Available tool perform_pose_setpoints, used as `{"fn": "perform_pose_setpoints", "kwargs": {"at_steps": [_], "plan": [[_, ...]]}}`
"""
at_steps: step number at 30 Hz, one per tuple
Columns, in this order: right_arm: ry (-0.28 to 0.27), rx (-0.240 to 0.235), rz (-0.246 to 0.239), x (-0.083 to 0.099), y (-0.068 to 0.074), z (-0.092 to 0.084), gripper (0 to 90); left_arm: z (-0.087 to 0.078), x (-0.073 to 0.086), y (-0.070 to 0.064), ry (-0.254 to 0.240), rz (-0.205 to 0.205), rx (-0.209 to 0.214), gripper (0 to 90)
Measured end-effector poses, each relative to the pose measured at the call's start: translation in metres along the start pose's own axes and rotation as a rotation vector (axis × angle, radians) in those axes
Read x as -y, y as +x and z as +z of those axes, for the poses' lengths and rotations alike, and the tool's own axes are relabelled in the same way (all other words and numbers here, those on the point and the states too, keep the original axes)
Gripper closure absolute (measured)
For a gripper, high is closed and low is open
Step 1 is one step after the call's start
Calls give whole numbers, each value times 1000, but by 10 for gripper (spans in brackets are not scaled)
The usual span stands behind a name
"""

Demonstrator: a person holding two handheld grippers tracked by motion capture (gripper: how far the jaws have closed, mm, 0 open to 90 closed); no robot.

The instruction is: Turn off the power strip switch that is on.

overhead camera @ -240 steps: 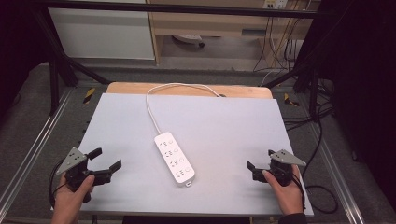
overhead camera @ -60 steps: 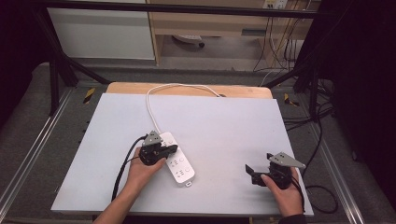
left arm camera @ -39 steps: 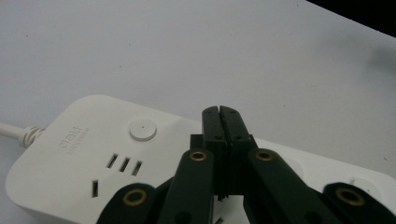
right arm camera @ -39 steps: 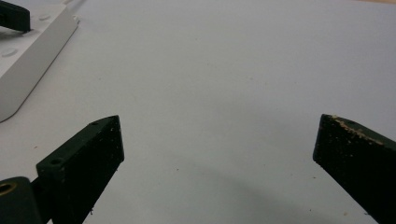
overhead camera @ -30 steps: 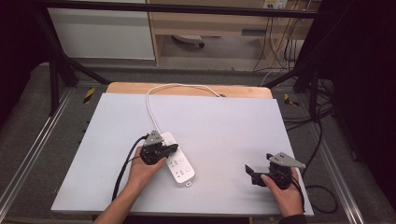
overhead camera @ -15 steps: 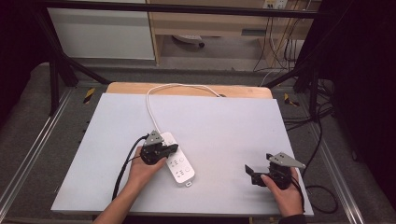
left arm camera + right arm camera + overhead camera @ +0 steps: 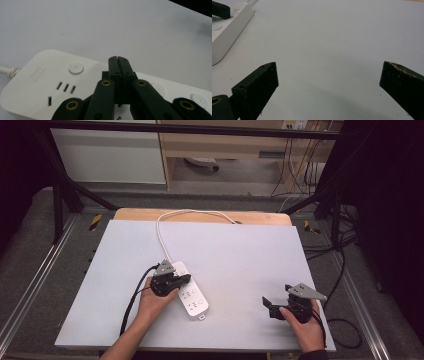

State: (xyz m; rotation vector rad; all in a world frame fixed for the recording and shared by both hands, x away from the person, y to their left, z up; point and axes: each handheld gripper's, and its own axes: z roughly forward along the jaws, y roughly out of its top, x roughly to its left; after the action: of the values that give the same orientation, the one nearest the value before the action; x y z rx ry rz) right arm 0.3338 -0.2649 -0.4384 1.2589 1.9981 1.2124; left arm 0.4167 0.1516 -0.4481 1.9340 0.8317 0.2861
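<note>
A white power strip (image 7: 190,291) lies at an angle near the middle of the grey table top (image 7: 240,250), and its white cord (image 7: 165,227) runs to the far edge. My left gripper (image 7: 183,280) is shut, its tips over the cord end of the strip. In the left gripper view the closed jaws hover just above the strip (image 7: 40,77), a little right of a round white button (image 7: 76,68). My right gripper (image 7: 267,306) stands open at the front right, well apart from the strip (image 7: 227,27), with bare table between its jaws.
A wooden board edge (image 7: 200,215) shows behind the grey top. Metal frame rails (image 7: 30,285) run along both sides. Black cables (image 7: 345,270) hang off the right side. A black cable (image 7: 131,300) trails from the left gripper toward the front.
Since 8 s ago my left gripper came from the front left corner to the power strip and shut. Over the last second nothing has visibly moved. The right gripper stays put.
</note>
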Motion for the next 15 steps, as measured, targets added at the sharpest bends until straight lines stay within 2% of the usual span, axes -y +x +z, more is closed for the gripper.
{"fn": "perform_pose_setpoints", "kwargs": {"at_steps": [2,8,15], "plan": [[1,-1,1,0,0,0,24,0,0,0,1,-8,5,900],[0,-3,0,0,0,0,24,0,0,-2,3,20,-8,900],[-2,-3,0,0,0,0,25,0,0,-2,2,23,-9,900]]}}
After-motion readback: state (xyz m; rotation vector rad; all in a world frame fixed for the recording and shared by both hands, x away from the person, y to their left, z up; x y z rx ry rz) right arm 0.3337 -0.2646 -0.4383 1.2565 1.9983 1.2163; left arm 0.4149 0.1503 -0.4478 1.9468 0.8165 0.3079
